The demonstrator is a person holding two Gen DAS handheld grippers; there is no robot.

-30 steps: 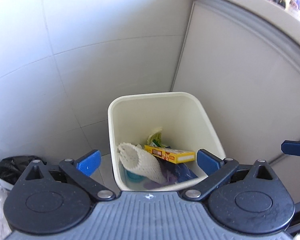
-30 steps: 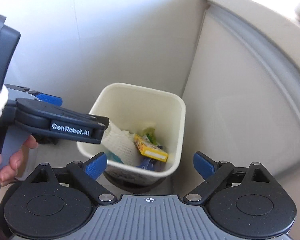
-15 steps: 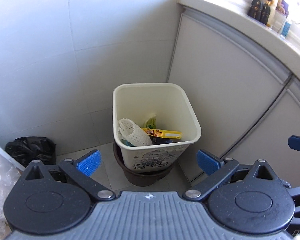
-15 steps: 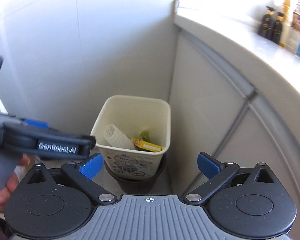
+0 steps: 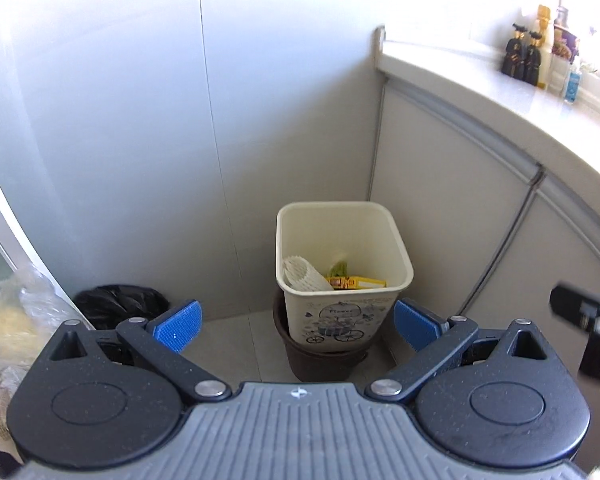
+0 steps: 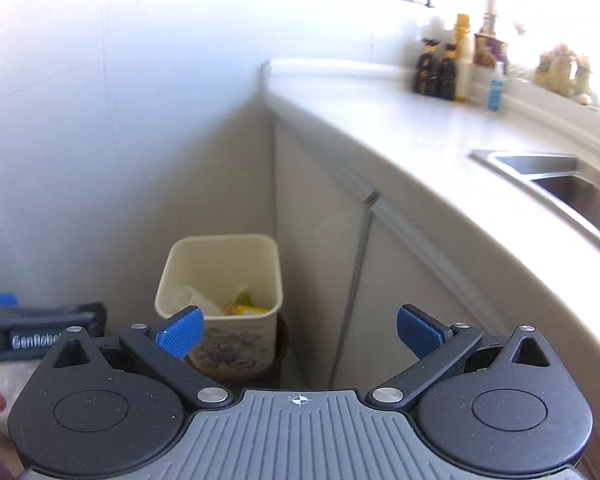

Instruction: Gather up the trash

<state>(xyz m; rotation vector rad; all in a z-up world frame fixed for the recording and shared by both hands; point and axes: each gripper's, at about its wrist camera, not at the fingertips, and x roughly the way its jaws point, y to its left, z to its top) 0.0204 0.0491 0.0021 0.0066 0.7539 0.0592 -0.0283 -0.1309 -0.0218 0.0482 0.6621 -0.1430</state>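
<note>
A cream trash bin (image 5: 392,240) stands on the floor in the corner between wall and cabinet; it also shows in the right wrist view (image 6: 168,276). Inside lie a white foam net (image 5: 300,274), a yellow box (image 5: 356,281) and green scraps. My left gripper (image 5: 296,326) is open and empty, well above and back from the bin. My right gripper (image 6: 298,330) is open and empty, also raised. The left gripper's body (image 6: 40,336) shows at the left of the right wrist view.
A black bag (image 5: 118,304) lies on the floor left of the bin, a clear plastic bag (image 5: 16,312) further left. The counter (image 6: 400,120) carries bottles (image 6: 440,70) at the back and a steel sink (image 6: 556,180) on the right. Cabinet doors (image 5: 460,216) stand right of the bin.
Both grippers have pulled up and back from the bin, which now looks smaller and lower. The counter, bottles and sink have come into view. Both stay open.
</note>
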